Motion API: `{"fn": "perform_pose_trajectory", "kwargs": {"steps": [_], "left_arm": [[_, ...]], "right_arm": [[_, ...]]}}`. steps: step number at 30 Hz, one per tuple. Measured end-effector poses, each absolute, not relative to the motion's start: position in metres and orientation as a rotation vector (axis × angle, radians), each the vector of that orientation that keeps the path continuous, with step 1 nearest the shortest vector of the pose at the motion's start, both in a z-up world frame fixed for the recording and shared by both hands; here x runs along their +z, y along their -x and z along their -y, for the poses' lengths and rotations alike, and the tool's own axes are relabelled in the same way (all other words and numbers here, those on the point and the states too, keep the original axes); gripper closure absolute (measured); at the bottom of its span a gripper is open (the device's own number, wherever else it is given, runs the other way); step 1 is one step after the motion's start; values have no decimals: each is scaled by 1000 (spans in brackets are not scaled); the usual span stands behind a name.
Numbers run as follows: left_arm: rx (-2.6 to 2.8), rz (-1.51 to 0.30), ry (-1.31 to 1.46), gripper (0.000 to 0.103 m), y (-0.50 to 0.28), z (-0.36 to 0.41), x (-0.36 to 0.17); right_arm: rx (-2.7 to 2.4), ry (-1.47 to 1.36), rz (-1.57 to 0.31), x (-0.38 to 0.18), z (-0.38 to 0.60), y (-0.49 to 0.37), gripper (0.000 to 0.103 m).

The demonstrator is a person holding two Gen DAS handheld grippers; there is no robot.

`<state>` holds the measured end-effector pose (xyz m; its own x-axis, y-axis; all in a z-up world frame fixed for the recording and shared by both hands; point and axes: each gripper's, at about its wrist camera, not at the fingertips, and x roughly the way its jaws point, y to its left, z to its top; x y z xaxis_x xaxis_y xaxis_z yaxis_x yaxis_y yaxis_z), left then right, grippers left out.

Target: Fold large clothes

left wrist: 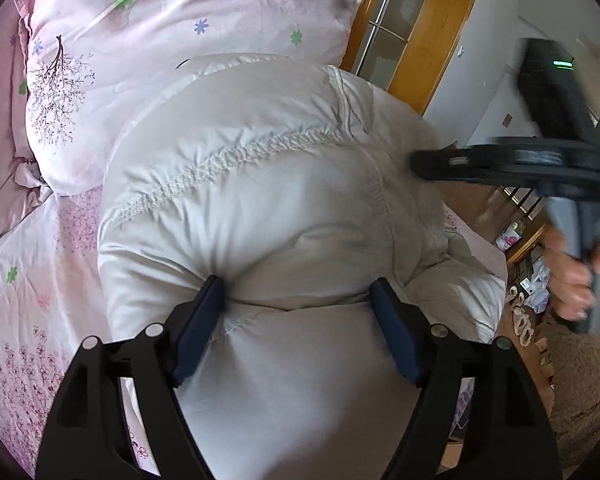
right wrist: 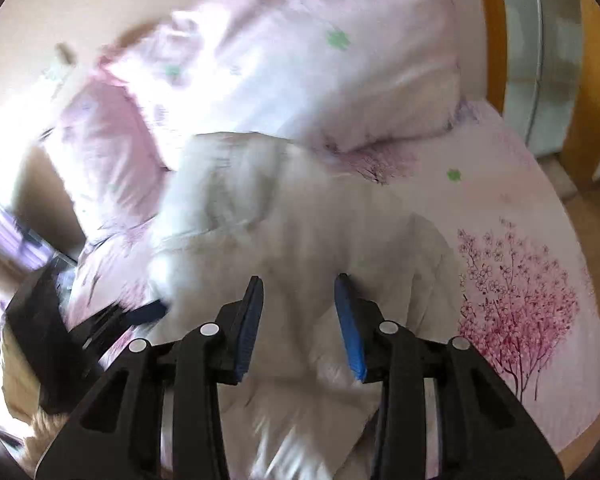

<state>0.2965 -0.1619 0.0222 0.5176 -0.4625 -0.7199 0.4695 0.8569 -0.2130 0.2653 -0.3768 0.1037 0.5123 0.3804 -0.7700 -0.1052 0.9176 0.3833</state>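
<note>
A puffy off-white padded jacket (left wrist: 268, 200) lies bunched and folded on the bed. My left gripper (left wrist: 296, 304) stands wide at its near edge. A thick roll of the jacket bulges up between the blue pads (left wrist: 198, 320) and touches them, but they do not squeeze it. In the right wrist view, which is blurred, the jacket (right wrist: 300, 232) lies below my right gripper (right wrist: 299, 280), whose jaws are partly apart with nothing gripped. From the left wrist view the right gripper (left wrist: 428, 164) hovers, blurred, over the jacket's right side in a person's hand (left wrist: 572, 280). The left gripper (right wrist: 140, 314) shows at the jacket's left edge.
A pink floral duvet (left wrist: 160, 40) is heaped behind the jacket, on a pink blossom-print sheet (right wrist: 520, 280). A wooden door frame with glass (left wrist: 412, 32) stands past the bed's far corner. Beside the bed's right edge there is floor with slippers and clutter (left wrist: 524, 320).
</note>
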Motion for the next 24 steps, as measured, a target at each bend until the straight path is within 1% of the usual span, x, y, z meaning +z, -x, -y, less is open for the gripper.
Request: {"fn": "perform_pose_trajectory", "kwargs": {"steps": [4, 8, 10, 13, 15, 17, 19, 21, 24], "left_arm": [[-567, -840, -16, 28, -293, 165, 24], [-581, -826, 40, 28, -298, 162, 29], [-613, -831, 113, 31, -296, 151, 38], [-624, -823, 184, 32, -293, 128, 53], [-561, -808, 135, 32, -292, 120, 57], [-529, -849, 76, 33, -297, 123, 49], [-512, -866, 33, 31, -297, 129, 41], [-509, -848, 0, 29, -293, 134, 38], [-525, -858, 27, 28, -296, 133, 37]], "right_arm": [[279, -358, -1102, 58, 384, -298, 66], [268, -391, -1126, 46, 383, -305, 66], [272, -417, -1137, 43, 386, -305, 66], [278, -432, -1115, 50, 392, -298, 66], [284, -427, -1096, 54, 393, -290, 66], [286, -426, -1078, 66, 390, -280, 65], [306, -422, -1044, 82, 381, -264, 62], [317, -383, -1007, 97, 379, -241, 56], [361, -337, -1016, 103, 375, -207, 54]]}}
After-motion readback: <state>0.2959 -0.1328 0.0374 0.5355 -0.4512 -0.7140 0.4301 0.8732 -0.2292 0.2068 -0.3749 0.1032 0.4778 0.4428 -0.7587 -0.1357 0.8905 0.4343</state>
